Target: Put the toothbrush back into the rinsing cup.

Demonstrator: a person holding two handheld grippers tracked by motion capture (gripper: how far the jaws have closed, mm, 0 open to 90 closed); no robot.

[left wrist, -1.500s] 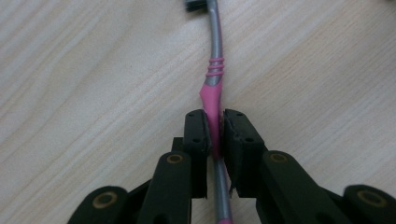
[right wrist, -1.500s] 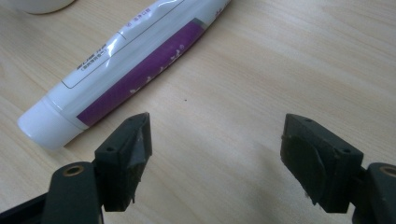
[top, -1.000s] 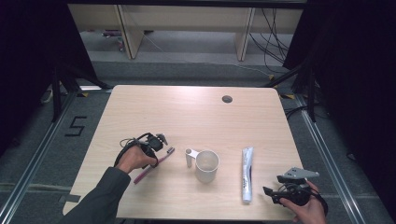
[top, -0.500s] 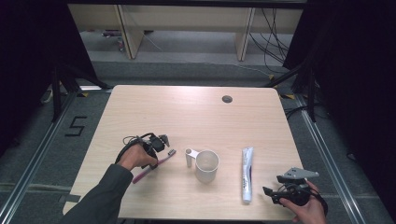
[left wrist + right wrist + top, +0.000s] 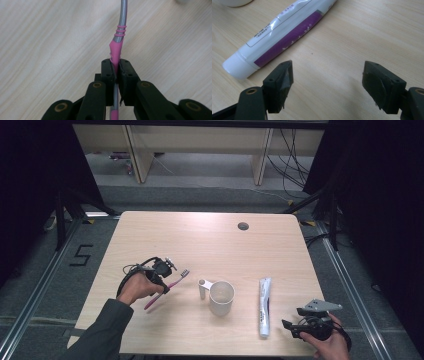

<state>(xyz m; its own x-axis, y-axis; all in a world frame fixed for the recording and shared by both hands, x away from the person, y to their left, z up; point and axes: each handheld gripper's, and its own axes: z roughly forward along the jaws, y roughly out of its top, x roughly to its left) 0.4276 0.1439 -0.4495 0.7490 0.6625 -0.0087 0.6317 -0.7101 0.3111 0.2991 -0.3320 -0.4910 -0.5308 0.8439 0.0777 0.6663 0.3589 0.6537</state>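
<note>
Left tongs (image 5: 169,276) pressed together on the pink toothbrush (image 5: 172,283), pinching it on the pink grip section of the handle; the left gripper view shows the pads (image 5: 125,72) clamped either side of the toothbrush (image 5: 115,50), with the grey neck running away from you.

What changed: a second ago the brush lay flat on the bench (image 5: 210,245) under your left hand (image 5: 136,287). Now the bristle end sits farther right and looks raised, pointing toward the white mug (image 5: 220,297), with a shadow under the handle. So the grab has taken and the lift has begun. I'd call the pick done and the carry just starting.

Brush location: left half of the bench, just left of the mug, apart from it, held in your left tongs.

Right tongs (image 5: 295,325) spread, holding nothing, parked at the near right corner. Same spot as a second ago. The right gripper view shows the toothpaste tube (image 5: 282,37) lying just beyond the left pad, cap end nearest, not touched.

Likely next: brush to the mug, or bring in the toothpaste. The grip sits mid-handle, so watch for the brush pivoting between the pads.
</note>
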